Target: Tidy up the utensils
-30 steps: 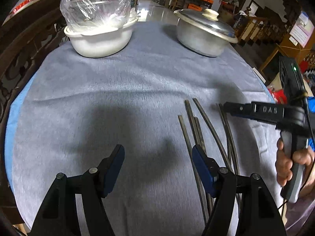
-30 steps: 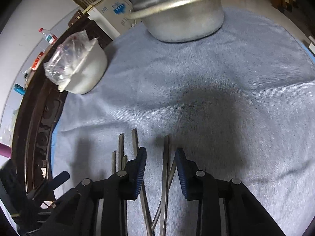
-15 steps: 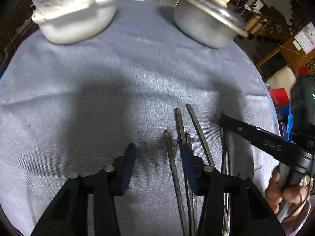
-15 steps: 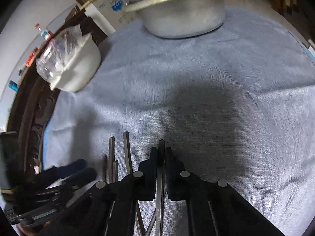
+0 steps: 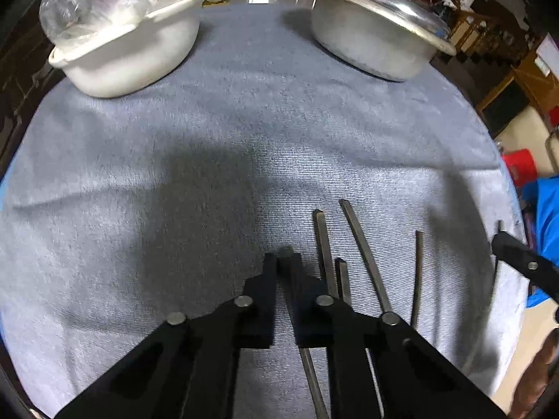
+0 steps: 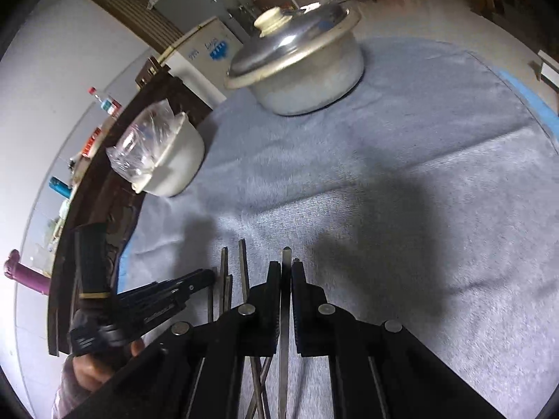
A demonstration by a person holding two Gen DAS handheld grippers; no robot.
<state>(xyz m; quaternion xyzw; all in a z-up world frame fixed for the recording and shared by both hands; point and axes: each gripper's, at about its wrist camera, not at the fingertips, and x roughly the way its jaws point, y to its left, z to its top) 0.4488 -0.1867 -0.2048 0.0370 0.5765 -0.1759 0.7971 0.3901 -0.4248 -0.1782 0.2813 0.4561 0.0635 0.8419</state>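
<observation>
a grey-blue cloth (image 5: pixel 244 122) covered the round table, with a white bowl (image 5: pixel 132 59) under plastic and a lidded metal pot (image 5: pixel 370 49) at its far side. near the front edge lay loose metal chopsticks (image 5: pixel 363 255), roughly side by side. the left gripper (image 5: pixel 285 262) had just been closing and sat clamped on one chopstick (image 5: pixel 307 359), its tip poking out between the pads. the right gripper (image 6: pixel 286 272) pinched another chopstick (image 6: pixel 285 314), seemingly raised off the cloth, though that's hard to judge.
</observation>
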